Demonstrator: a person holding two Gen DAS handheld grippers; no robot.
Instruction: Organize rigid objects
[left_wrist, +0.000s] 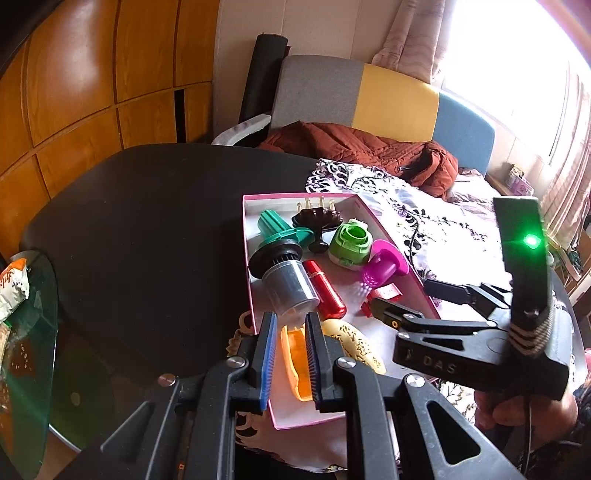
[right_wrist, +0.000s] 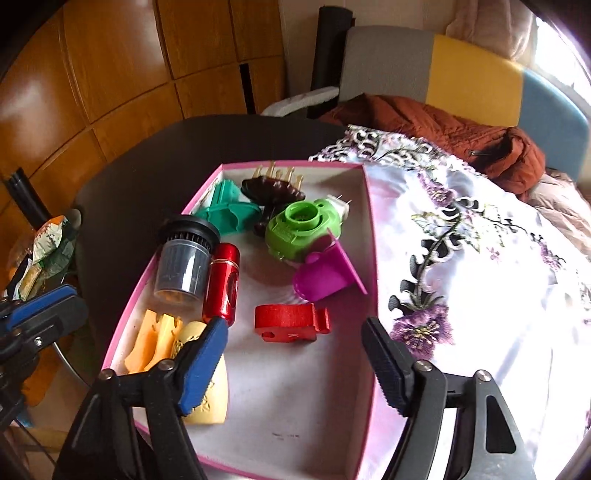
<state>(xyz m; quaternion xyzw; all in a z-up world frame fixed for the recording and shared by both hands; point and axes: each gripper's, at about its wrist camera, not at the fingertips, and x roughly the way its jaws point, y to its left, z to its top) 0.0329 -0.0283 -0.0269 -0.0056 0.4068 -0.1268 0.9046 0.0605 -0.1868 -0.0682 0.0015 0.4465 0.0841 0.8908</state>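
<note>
Right tongs (right_wrist: 295, 350) spread wide over the pink tray (right_wrist: 371, 236), nothing gripped; the red clip (right_wrist: 291, 323) lies free just ahead on the tray floor. Left tongs (left_wrist: 290, 354) clenched, empty, above the orange piece (left_wrist: 295, 363). Further back: red cylinder (right_wrist: 223, 284), green cap (right_wrist: 299, 230), magenta cup (right_wrist: 325, 275).

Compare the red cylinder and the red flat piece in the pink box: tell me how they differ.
The red cylinder is glossy and metallic; the red flat piece looks matte. The cylinder is round and long; the flat piece is blocky with a notched end. The cylinder lies against the grey clear-capped cylinder; the flat piece lies alone on the box floor, before the open right gripper. Both are red and lie inside the pink box.
</note>
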